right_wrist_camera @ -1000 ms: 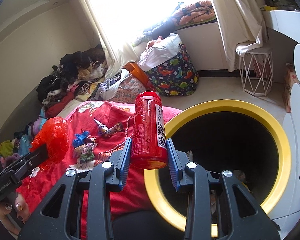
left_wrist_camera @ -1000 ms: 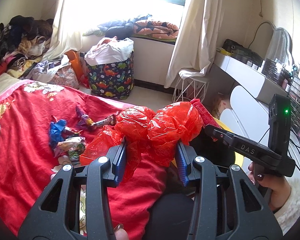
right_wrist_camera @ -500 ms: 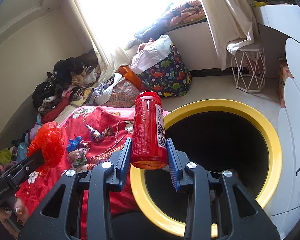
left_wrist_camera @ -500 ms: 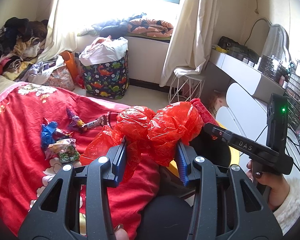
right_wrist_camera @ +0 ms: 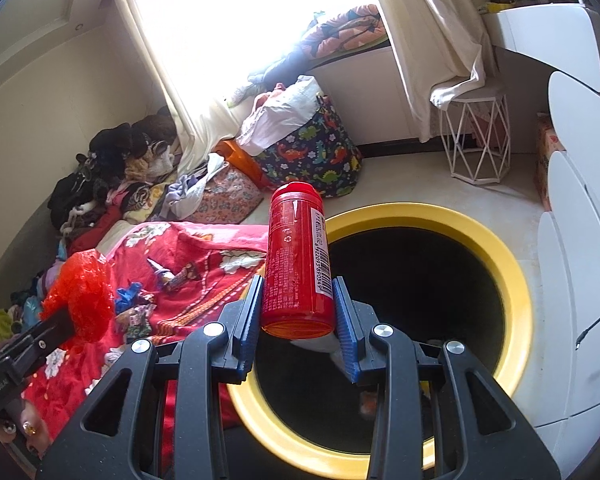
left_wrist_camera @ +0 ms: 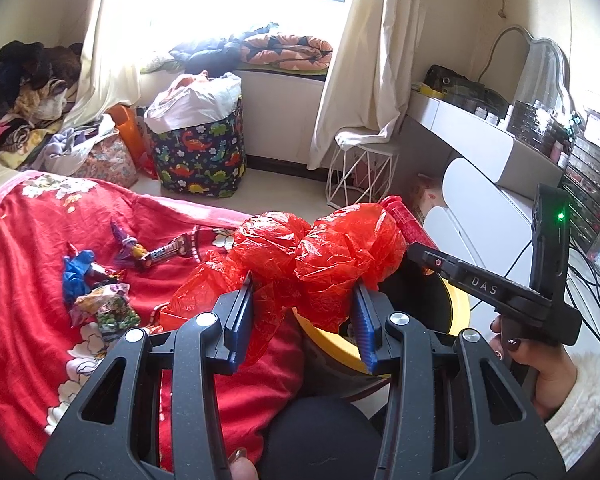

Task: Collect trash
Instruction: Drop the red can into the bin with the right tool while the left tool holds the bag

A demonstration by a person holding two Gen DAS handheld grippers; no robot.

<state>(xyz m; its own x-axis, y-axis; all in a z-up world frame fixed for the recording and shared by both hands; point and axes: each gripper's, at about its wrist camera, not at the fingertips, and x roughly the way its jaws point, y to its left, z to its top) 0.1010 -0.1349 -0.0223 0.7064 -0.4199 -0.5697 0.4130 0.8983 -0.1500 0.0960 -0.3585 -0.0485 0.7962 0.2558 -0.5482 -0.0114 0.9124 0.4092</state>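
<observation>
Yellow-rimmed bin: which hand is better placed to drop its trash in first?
Right, probably. The right gripper holds the red canister over the bin's opening; the left gripper's red plastic bag hangs at the rim.

Hidden and cut-off parts around the bin and bed

The red plastic bag point(left_wrist_camera: 324, 256) covers most of the red canister point(left_wrist_camera: 406, 220) behind it and part of the yellow bin rim point(left_wrist_camera: 458, 312); in the right wrist view the bin's point(right_wrist_camera: 512, 276) near rim sits behind the right gripper point(right_wrist_camera: 298, 312), and what lies on its dark floor is too blurred to name; the small wrappers point(left_wrist_camera: 108, 308) on the bed are too small to read, and the window glare washes out the glass
</observation>
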